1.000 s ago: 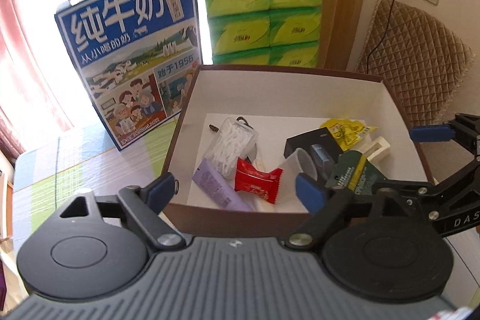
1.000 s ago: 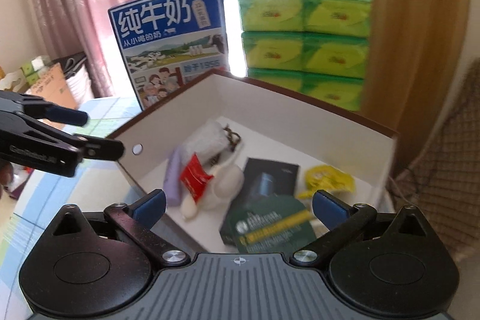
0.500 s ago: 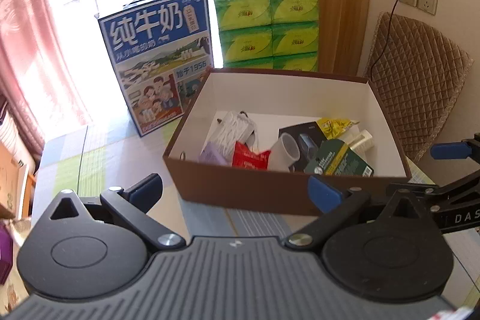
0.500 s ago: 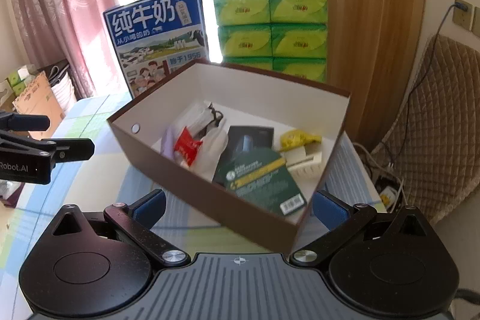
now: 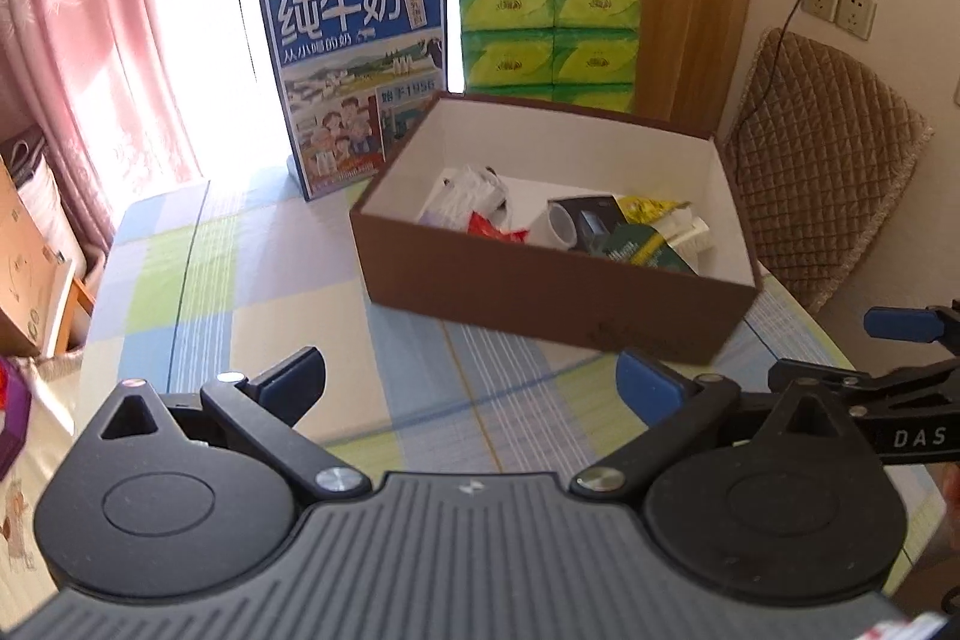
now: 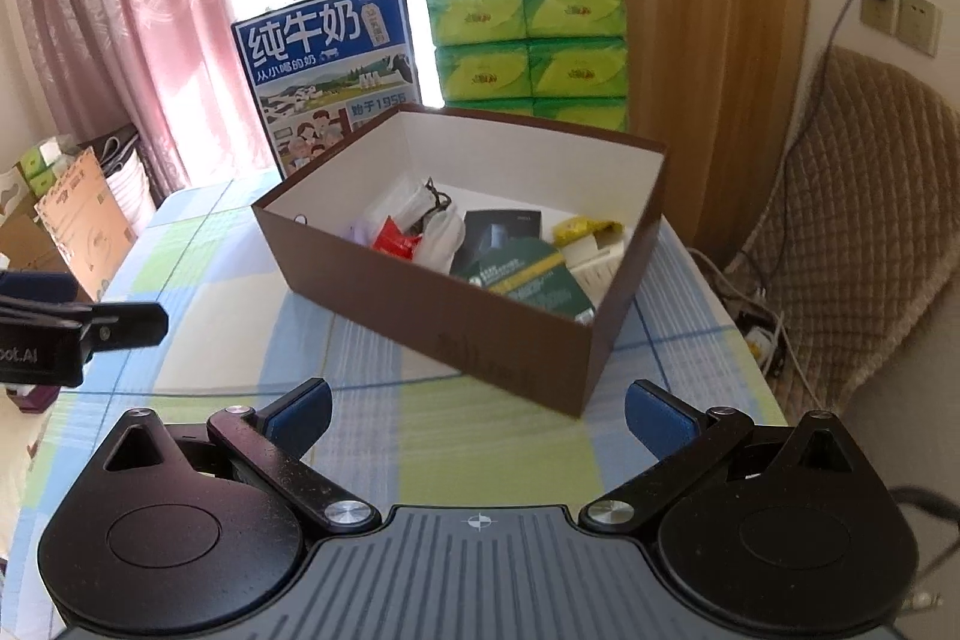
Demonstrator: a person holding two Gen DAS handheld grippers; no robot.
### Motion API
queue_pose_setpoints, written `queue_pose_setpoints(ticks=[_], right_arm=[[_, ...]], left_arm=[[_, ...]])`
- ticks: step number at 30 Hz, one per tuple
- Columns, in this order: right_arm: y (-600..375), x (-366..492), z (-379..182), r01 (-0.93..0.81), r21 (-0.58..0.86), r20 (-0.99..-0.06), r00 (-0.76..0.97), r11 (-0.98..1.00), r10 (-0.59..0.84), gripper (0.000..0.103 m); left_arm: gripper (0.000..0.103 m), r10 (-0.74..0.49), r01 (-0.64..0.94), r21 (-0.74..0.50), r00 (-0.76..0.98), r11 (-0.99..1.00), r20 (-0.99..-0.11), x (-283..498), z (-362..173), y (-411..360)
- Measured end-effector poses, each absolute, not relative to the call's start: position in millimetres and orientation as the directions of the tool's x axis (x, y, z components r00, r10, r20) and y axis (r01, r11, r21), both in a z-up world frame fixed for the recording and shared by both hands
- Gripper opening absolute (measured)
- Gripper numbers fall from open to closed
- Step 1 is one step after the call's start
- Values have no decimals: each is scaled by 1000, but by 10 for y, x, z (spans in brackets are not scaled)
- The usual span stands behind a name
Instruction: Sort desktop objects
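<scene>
While my left tongs (image 5: 471, 385) hang spread and empty, the brown cardboard box (image 5: 540, 298) holding the sorted oddments sits toward the desk's far right corner. From my right tongs (image 6: 477, 409), likewise agape and empty, everything looks gathered, so I judge sorting finished.

"纯牛奶" on blue milk carton (image 5: 359, 79)
</scene>
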State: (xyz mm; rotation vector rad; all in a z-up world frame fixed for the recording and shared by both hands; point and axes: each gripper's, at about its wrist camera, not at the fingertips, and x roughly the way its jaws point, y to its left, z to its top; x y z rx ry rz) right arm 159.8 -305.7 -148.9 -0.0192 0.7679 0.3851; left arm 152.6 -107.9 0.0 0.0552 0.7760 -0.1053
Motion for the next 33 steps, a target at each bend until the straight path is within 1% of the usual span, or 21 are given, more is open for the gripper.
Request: queue_pose_setpoints(ticks=[6,12,20,33], right_arm=[[-3022,1290,-1422,-306,120,-681,667,944,303,101],[-2919,967,-1362,-290,117,-671,682,950,291,101],[-2771,551,-1274,-275,109,-647,710,955,278,101],[-2657,95,-1284,-275,74,-636,727,959,258,101]], left_arm=[[102,-83,123,5,697,992,-713,1208,18,-960],[102,-116,144,-22,691,989,-714,899,55,-811],[102,-127,175,-5,698,985,-704,542,77,-688],[102,-125,162,-11,718,987,-685,211,94,-519]])
